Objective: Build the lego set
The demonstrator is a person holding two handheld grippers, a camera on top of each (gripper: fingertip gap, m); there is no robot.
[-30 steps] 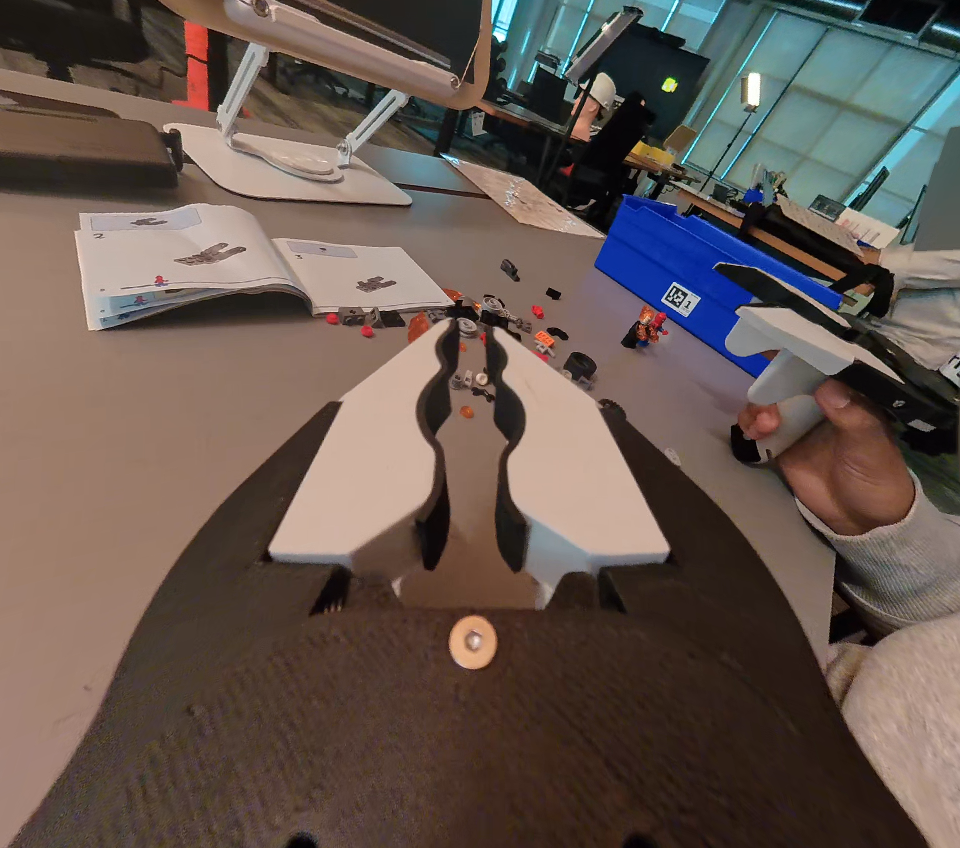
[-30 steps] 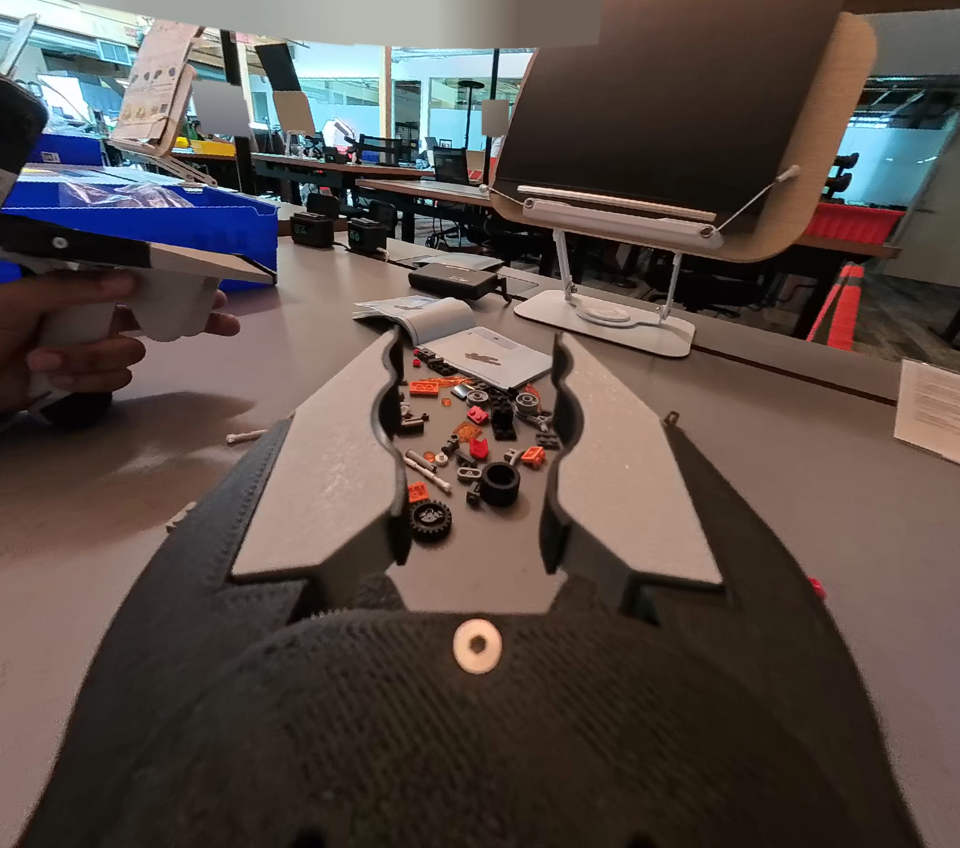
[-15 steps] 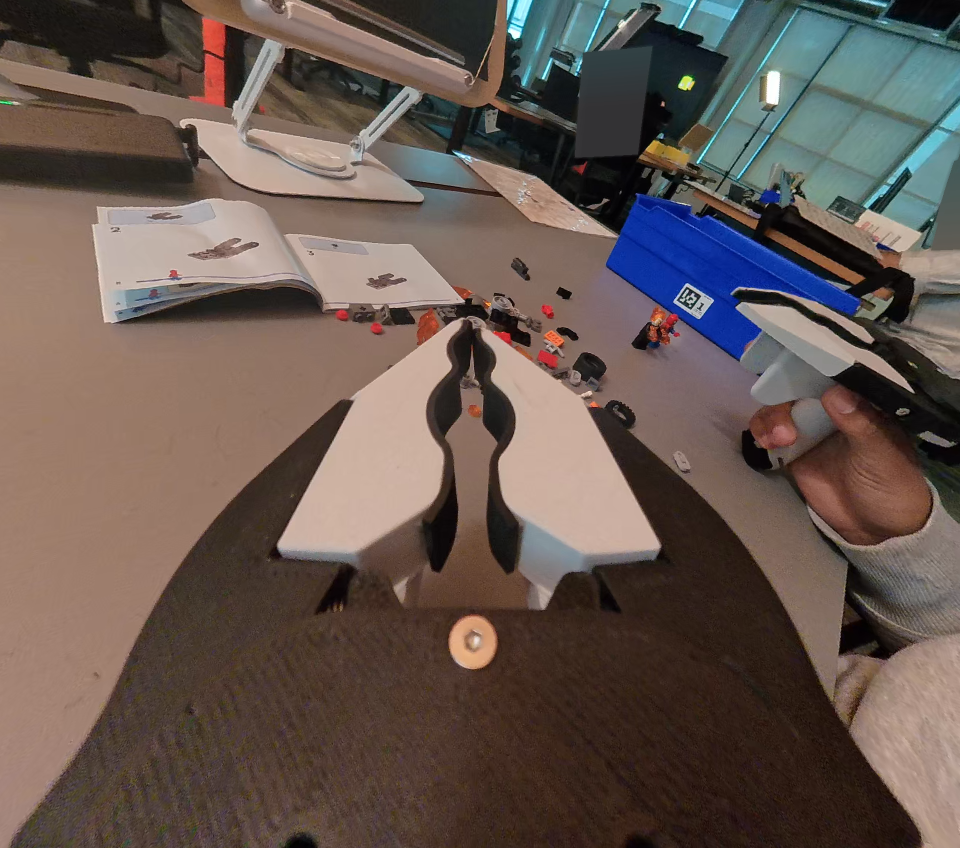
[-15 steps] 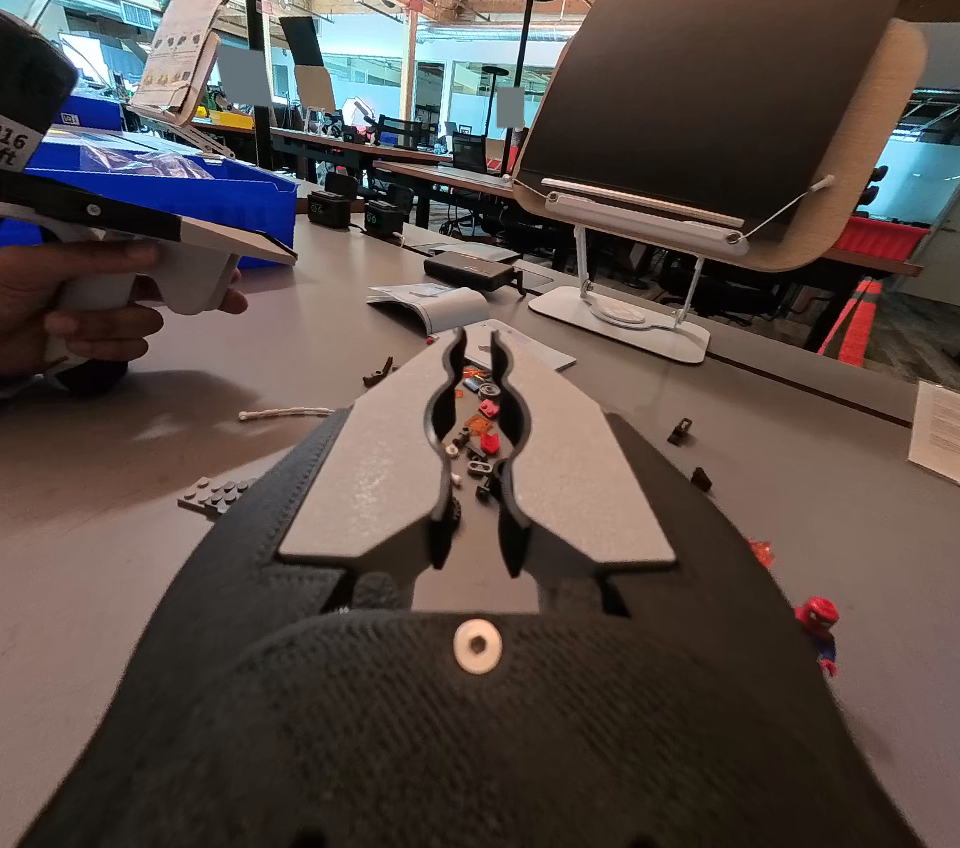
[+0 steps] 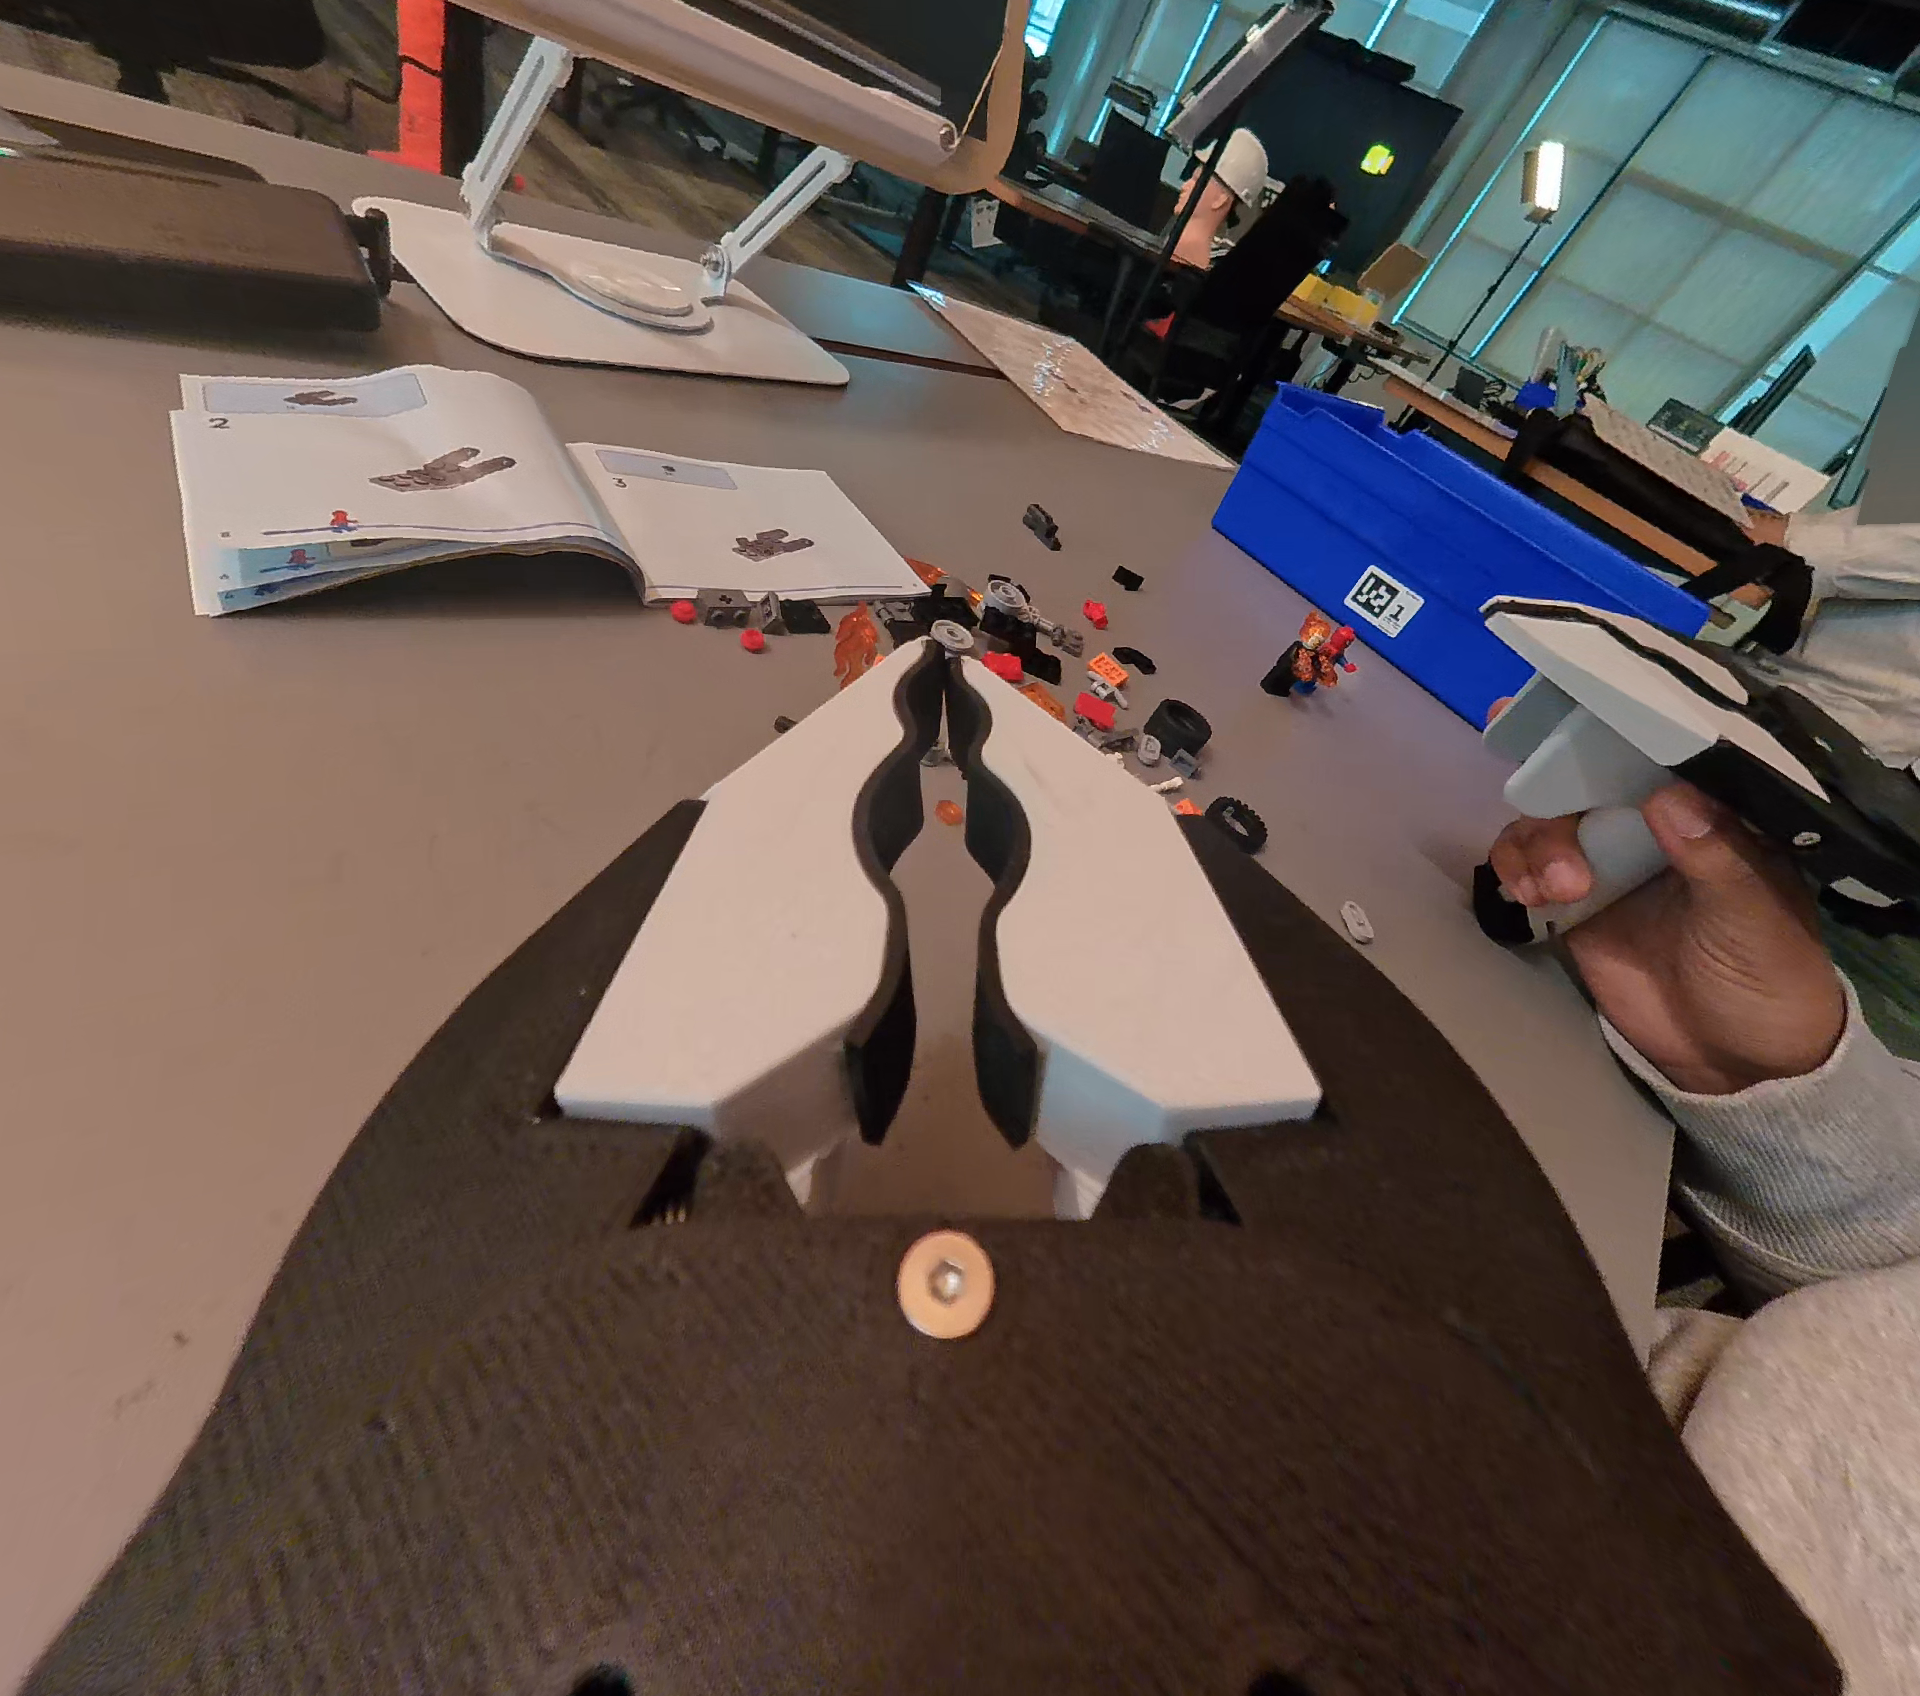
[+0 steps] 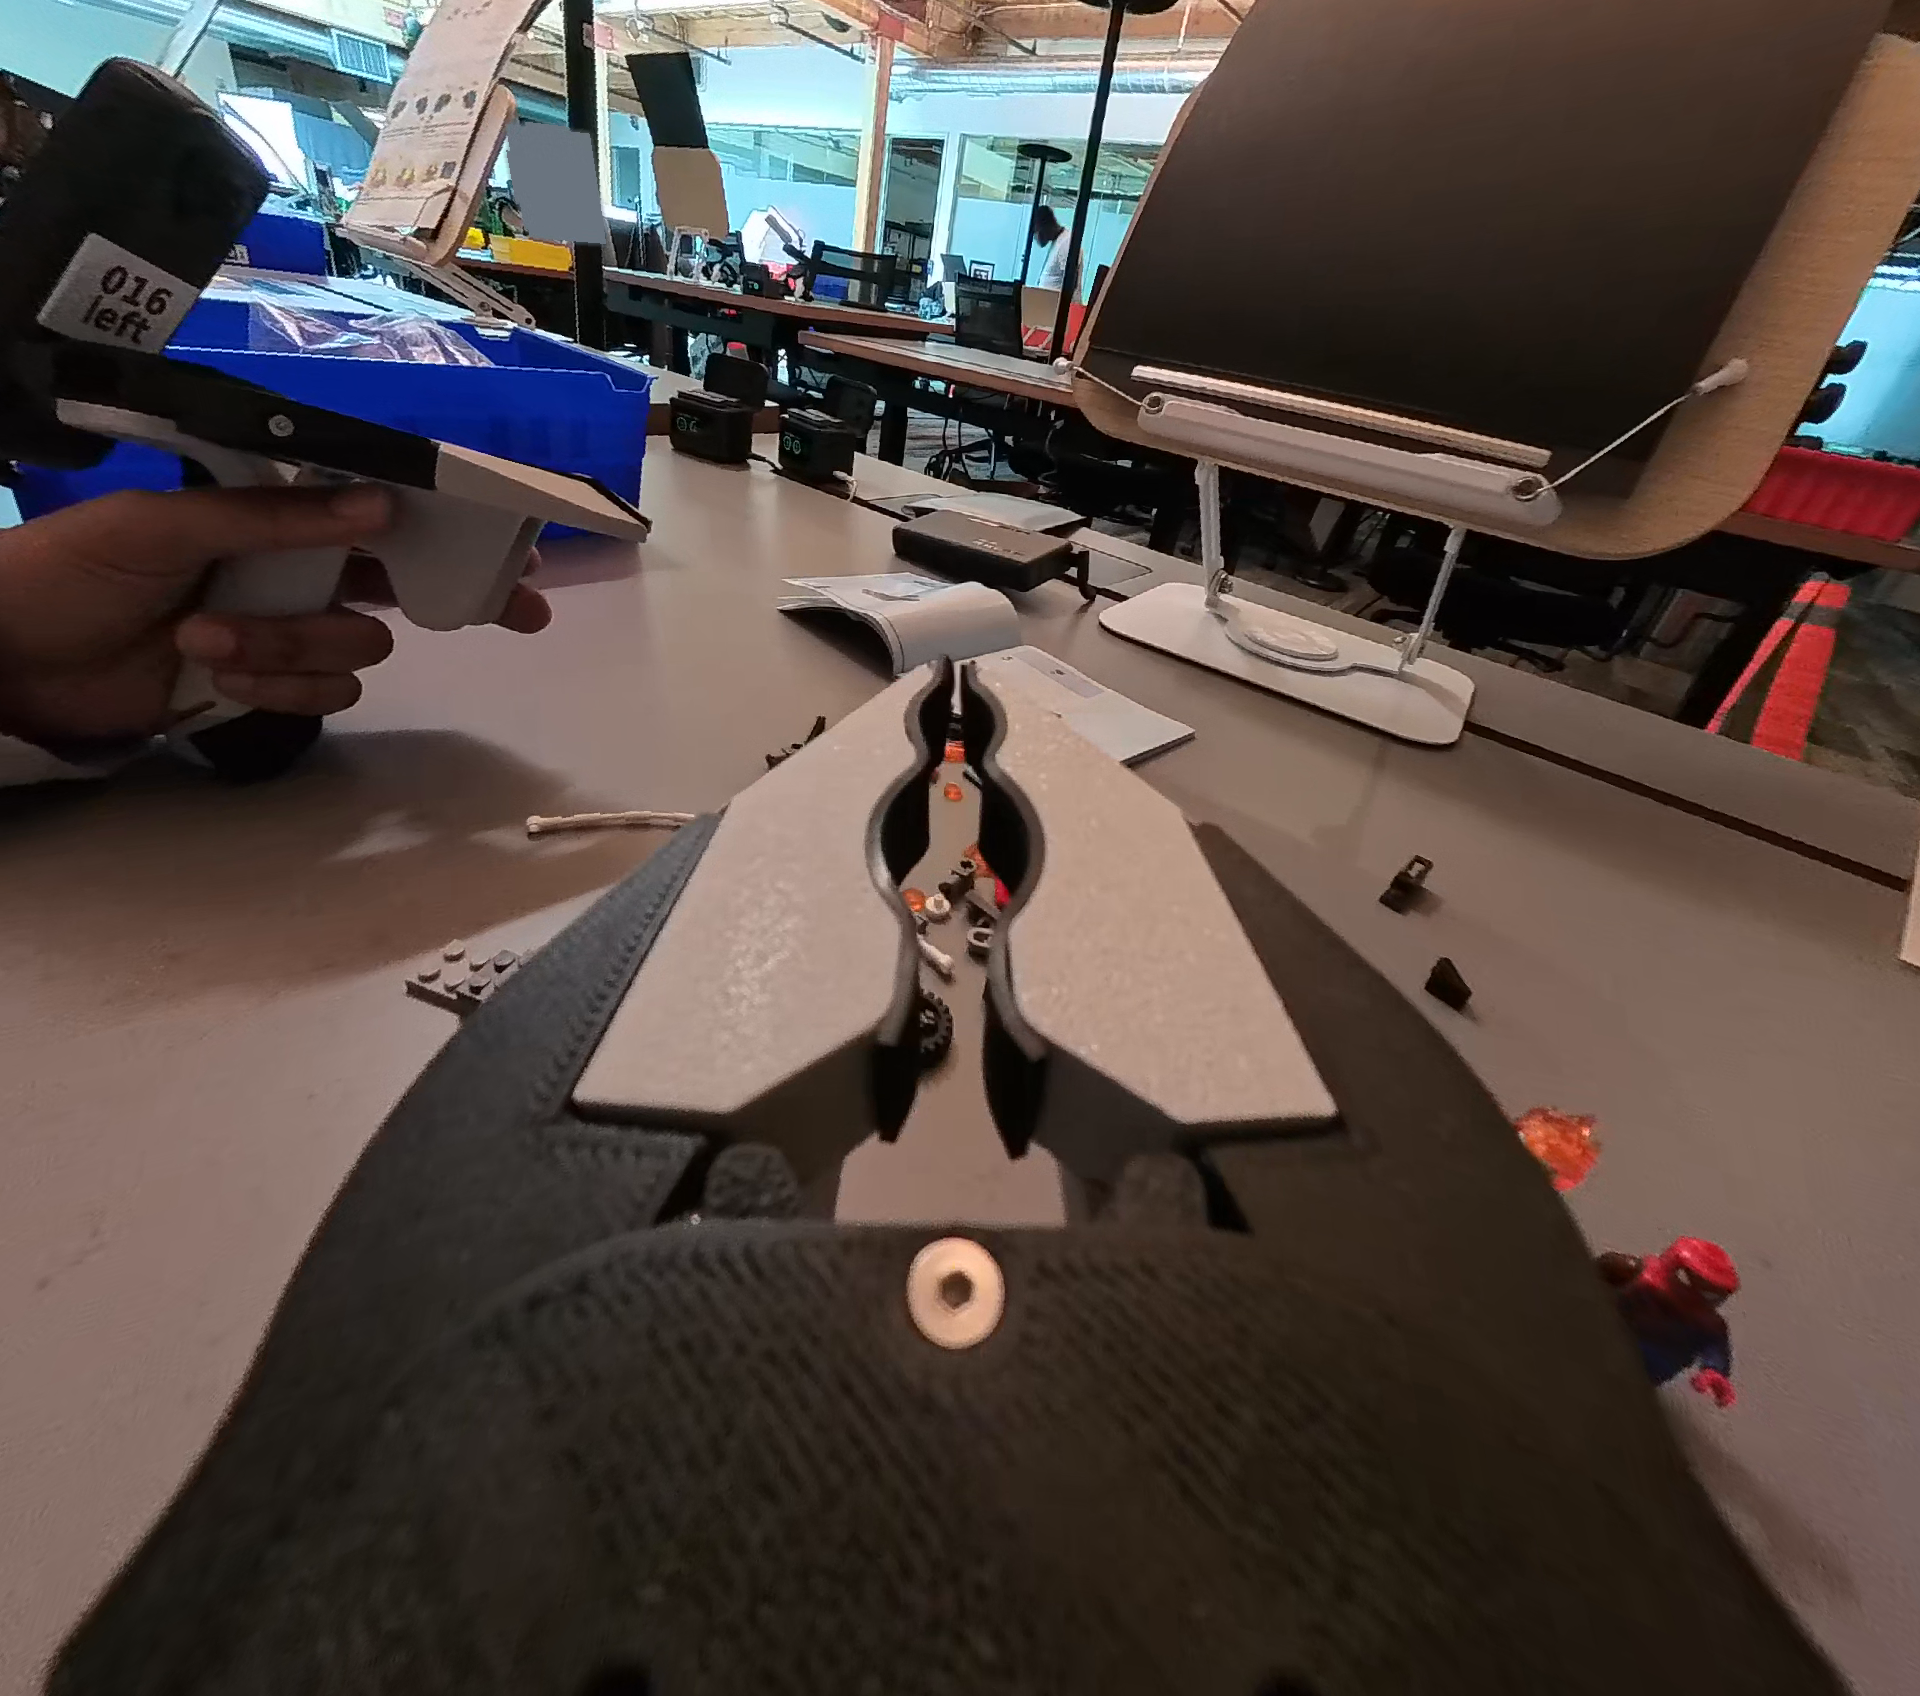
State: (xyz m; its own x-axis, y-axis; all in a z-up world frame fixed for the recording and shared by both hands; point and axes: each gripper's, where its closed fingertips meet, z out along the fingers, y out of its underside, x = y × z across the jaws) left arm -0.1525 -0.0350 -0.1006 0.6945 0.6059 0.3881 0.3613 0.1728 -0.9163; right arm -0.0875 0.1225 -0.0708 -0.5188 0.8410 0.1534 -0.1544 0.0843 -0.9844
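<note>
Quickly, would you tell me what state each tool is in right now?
Left tool: closed, pinching a small grey round-topped piece at its tips.
Right tool: closed, nothing visible between its tips.

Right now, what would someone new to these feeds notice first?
The scatter of small lego pieces in red, orange and black on the grey table, just beyond the left gripper, whose tips are nearly together. Behind the pieces lies an open instruction booklet, and a bright blue bin sits to the right, with two small figures standing before it.
</note>
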